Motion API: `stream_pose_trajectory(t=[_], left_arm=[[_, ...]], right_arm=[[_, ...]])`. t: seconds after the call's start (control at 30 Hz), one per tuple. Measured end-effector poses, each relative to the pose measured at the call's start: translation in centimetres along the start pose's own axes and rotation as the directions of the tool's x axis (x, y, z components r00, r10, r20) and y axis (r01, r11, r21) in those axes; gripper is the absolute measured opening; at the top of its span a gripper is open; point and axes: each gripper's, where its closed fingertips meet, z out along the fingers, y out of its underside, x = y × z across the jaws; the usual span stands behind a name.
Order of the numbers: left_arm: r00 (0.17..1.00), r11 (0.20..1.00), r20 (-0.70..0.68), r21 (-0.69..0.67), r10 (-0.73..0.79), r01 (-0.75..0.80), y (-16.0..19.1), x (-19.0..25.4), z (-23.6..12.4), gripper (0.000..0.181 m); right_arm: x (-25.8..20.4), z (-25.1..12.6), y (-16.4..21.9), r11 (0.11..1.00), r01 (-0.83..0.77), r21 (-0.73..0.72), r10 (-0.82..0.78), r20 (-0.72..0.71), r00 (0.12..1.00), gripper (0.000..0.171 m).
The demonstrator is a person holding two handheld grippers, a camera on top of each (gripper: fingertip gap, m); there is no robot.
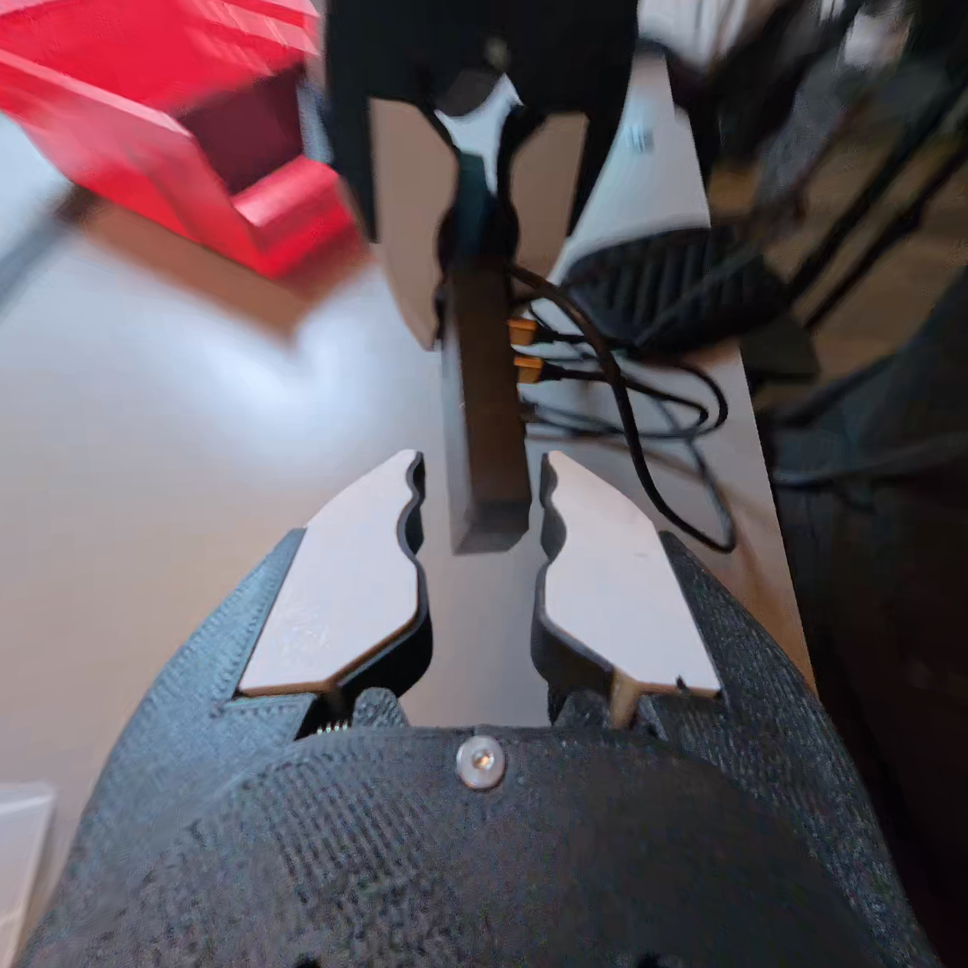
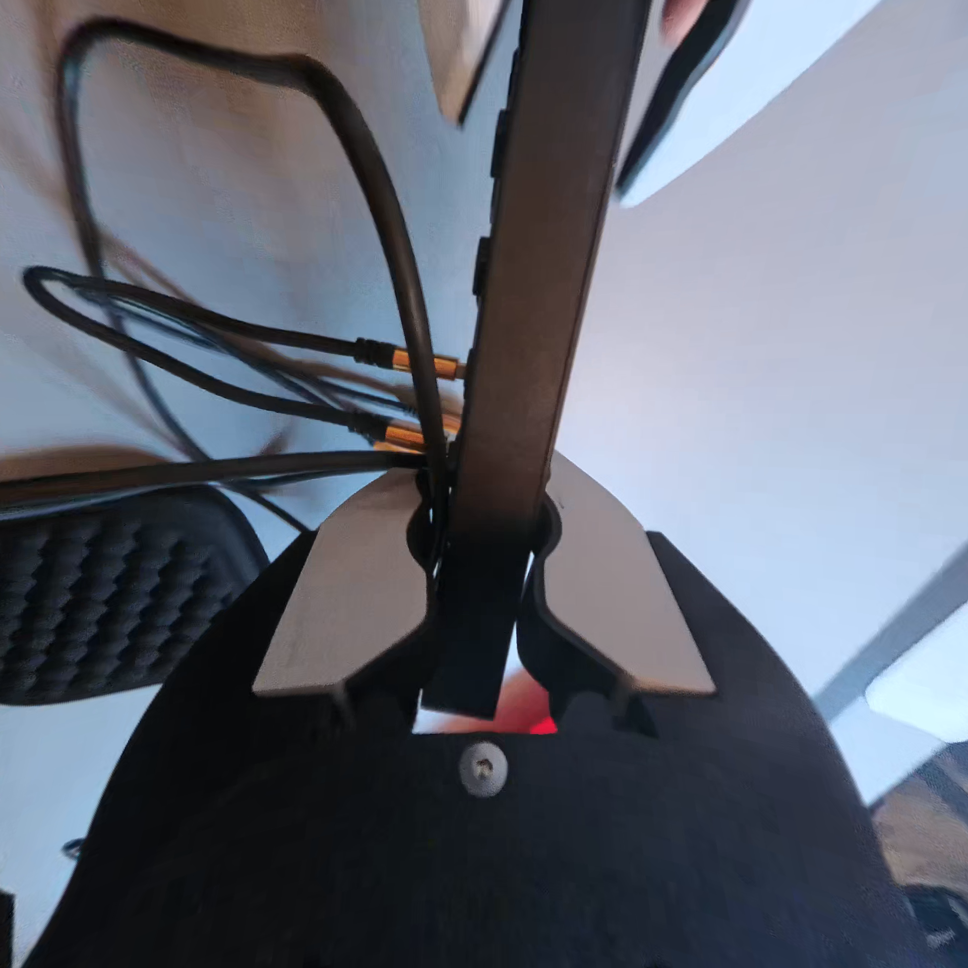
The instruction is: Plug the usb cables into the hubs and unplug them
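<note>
Dark hub (image 2: 529,335) pinched in right claw (image 2: 484,524); its free end between spread left claw (image 1: 482,471).

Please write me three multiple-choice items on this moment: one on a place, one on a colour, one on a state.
1. Where does the free end of the hub lie in the left wrist view?
A. Inside the red bin
B. Between the open fingers of the left gripper
C. Under the chair seat

2. What colour are the plug shells of the cables at the hub's side?
A. Orange-gold
B. Green
C. White

3. How does the right gripper stand?
A. Wide open, away from the hub
B. Shut on a loose cable only
C. Shut on the hub

Answers:
1 B: the hub's end sits in the gap of the left gripper, fingers clear of it.
2 A: the shells by the ports gleam orange-gold.
3 C: both fingers press the hub's near end in the right wrist view.
</note>
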Motion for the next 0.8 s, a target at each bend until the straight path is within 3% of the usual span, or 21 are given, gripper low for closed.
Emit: stream_pose_trajectory(t=[0.1, 0.2, 0.37, 0.5, 0.63, 0.8], left_arm=[[0.987, 0.941, 0.125, 0.333, -0.105, 0.058, -4.0, -3.7, -4.8, 0.051], [0.951, 0.861, 0.208, 0.498, -0.230, 0.100, -4.8, -6.8, -8.5, 0.042], [0.934, 0.862, 0.247, 0.496, -0.258, 0.107, -3.8, -8.1, -8.8, 0.041], [0.936, 0.902, 0.282, 0.426, -0.212, 0.076, -3.2, -7.7, -7.2, 0.040], [0.943, 0.921, 0.279, 0.384, -0.180, 0.063, -2.9, -7.1, -6.0, 0.040], [0.947, 0.928, 0.261, 0.362, -0.189, 0.085, -2.4, -7.1, -5.1, 0.040]], right_arm=[[2.2, -5.4, 0.8, 0.998, -0.057, 0.031, 0.060, -0.112, 0.992, 0.033], [4.6, -12.1, 1.6, 0.990, -0.111, 0.090, 0.130, -0.240, 0.962, 0.033], [9.1, -22.8, 5.6, 0.968, -0.218, 0.125, 0.251, -0.489, 0.835, 0.033], [12.6, -28.5, 13.4, 0.921, -0.389, 0.039, 0.304, -0.697, 0.649, 0.032], [15.0, -29.6, 22.7, 0.802, -0.595, -0.051, 0.287, -0.841, 0.459, 0.032], [16.5, -24.1, 32.1, 0.632, -0.768, -0.102, 0.262, -0.905, 0.336, 0.032]])
